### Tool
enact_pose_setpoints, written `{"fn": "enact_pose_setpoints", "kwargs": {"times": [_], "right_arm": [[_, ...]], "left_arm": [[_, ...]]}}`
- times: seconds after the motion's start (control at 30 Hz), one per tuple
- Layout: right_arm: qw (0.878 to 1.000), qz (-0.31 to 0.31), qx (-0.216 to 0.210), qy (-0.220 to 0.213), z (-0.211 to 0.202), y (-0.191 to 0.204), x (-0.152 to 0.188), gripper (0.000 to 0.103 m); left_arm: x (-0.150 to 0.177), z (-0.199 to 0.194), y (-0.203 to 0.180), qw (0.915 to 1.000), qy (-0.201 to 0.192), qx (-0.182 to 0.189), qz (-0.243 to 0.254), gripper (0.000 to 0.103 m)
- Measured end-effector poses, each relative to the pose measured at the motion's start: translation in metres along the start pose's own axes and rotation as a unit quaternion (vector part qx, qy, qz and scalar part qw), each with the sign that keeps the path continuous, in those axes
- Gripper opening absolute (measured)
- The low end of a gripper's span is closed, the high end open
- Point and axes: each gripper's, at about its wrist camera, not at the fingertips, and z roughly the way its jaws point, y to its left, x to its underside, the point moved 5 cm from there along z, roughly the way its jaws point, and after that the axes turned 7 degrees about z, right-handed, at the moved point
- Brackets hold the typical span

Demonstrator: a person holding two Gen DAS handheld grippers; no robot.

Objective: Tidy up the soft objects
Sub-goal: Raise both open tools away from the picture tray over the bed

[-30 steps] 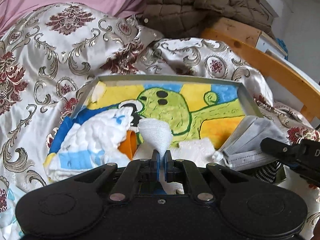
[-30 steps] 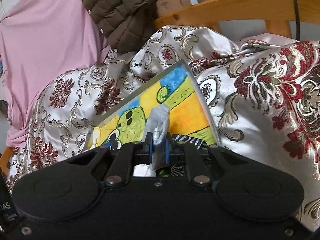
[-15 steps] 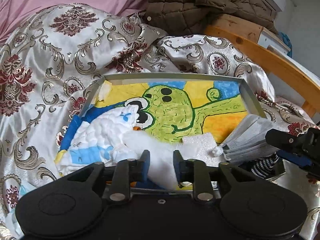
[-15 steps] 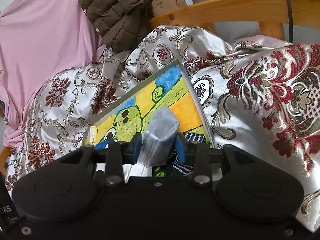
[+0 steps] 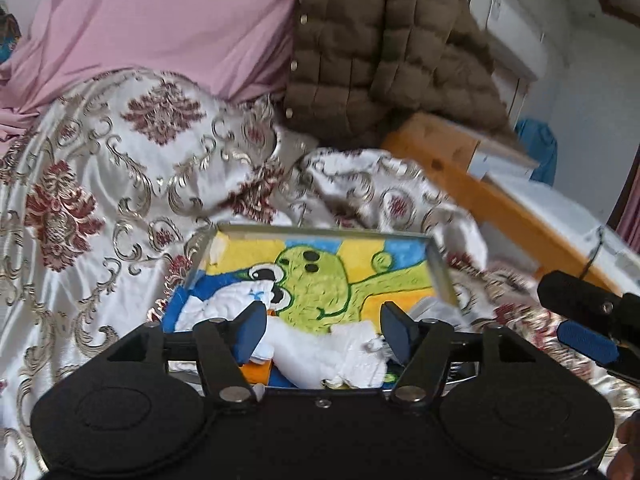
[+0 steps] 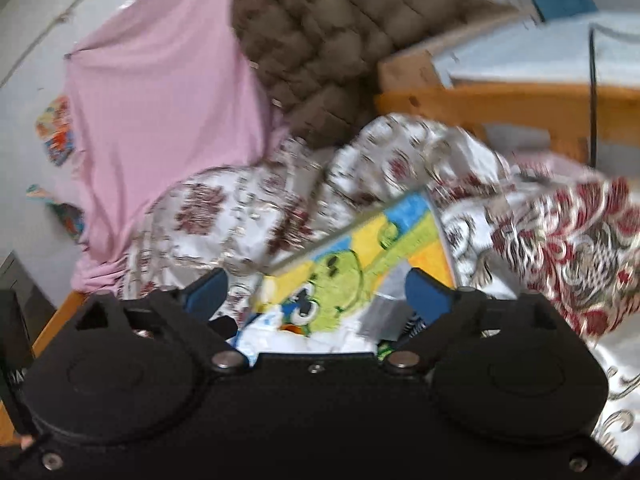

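A metal tray with a green cartoon figure painted on yellow and blue lies on the bedspread. In it are a white-and-blue cloth, a plain white cloth and a grey face mask. My left gripper hangs above the tray's near end. Its jaws are opening, and the white cloth lies loose below them. My right gripper is also above the tray, its jaws opening wide with nothing between them. The grey mask rests under it beside a striped sock. The right gripper also shows at the left wrist view's right edge.
A silver-and-red patterned bedspread is bunched around the tray. Behind it hang a pink cloth and a brown quilted jacket. A wooden bed rail and a cardboard box run along the right.
Both grippers let go: the left dropped the white cloth and the right the grey mask into the tray. Both jaws spread, and both hands rose and pulled back.
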Motion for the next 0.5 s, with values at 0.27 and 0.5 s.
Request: {"fn": "enact_pose_setpoints", "kwargs": {"times": [0.27, 0.5], "right_arm": [[0.998, -0.018, -0.038, -0.038, -0.065, 0.025, 0.001, 0.102], [0.994, -0.052, -0.054, -0.074, -0.123, 0.044, 0.016, 0.102]], "left_arm": [[-0.003, -0.079, 0.008, 0.9984, -0.052, 0.009, -0.02, 0.085], [0.012, -0.132, 0.015, 0.9968, -0.076, 0.013, -0.02, 0.094]]}}
